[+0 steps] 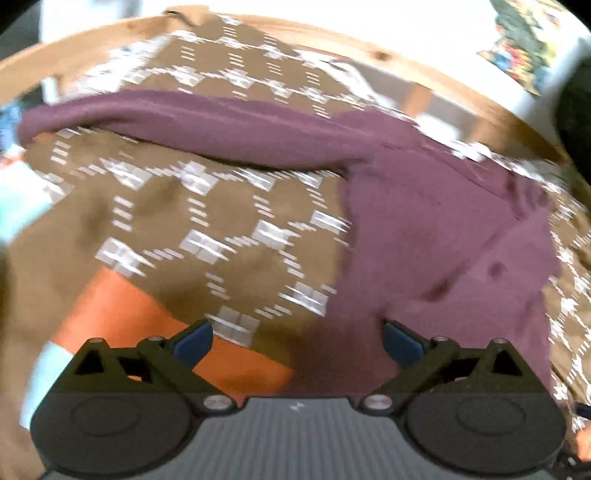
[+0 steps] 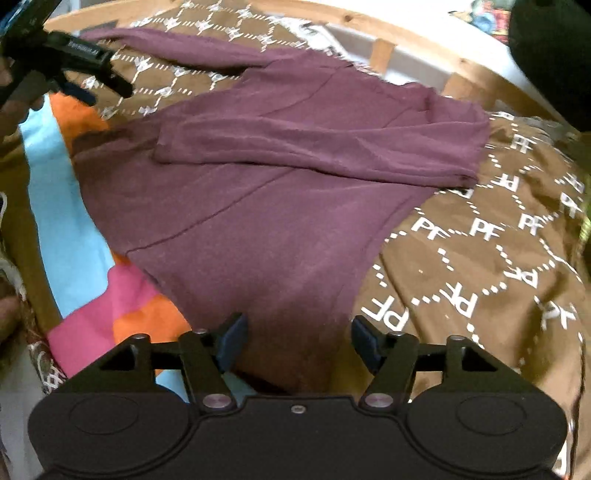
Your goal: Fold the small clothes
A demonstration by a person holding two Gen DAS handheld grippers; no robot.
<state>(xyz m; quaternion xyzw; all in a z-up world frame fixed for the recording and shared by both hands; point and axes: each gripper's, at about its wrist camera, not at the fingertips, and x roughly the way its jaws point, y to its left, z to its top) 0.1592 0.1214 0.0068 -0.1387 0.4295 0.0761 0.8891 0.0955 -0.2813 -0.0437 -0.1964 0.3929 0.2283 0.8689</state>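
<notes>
Bedding fills both views: a brown bedspread (image 2: 480,236) printed with white letters and dotted diamonds, lying over a bed with a wooden frame (image 2: 384,33) along its far edge. Beside the bedspread, on the left in the right wrist view, a striped sheet (image 2: 74,229) shows bands of light blue, orange and pink.

On the bedspread lies the purple shirt (image 2: 258,221), a long-sleeved top spread mostly flat. In the right wrist view one sleeve (image 2: 317,147) is folded across the body, its cuff end near the left side of the shirt. The other sleeve (image 1: 184,122) stretches out straight over the brown cloth, seen clearly in the left wrist view, though that picture is blurred.

The right claw (image 2: 299,343) hovers over the lower hem of the shirt with its blue-padded jaws standing apart and nothing pinched between them. The left claw (image 1: 297,341) is spread wide too, empty, above the edge where the shirt meets the bedspread and the orange stripe. In the right wrist view the left claw (image 2: 107,83) also appears at the upper left, held in a hand (image 2: 14,99), near the straight sleeve.
</notes>
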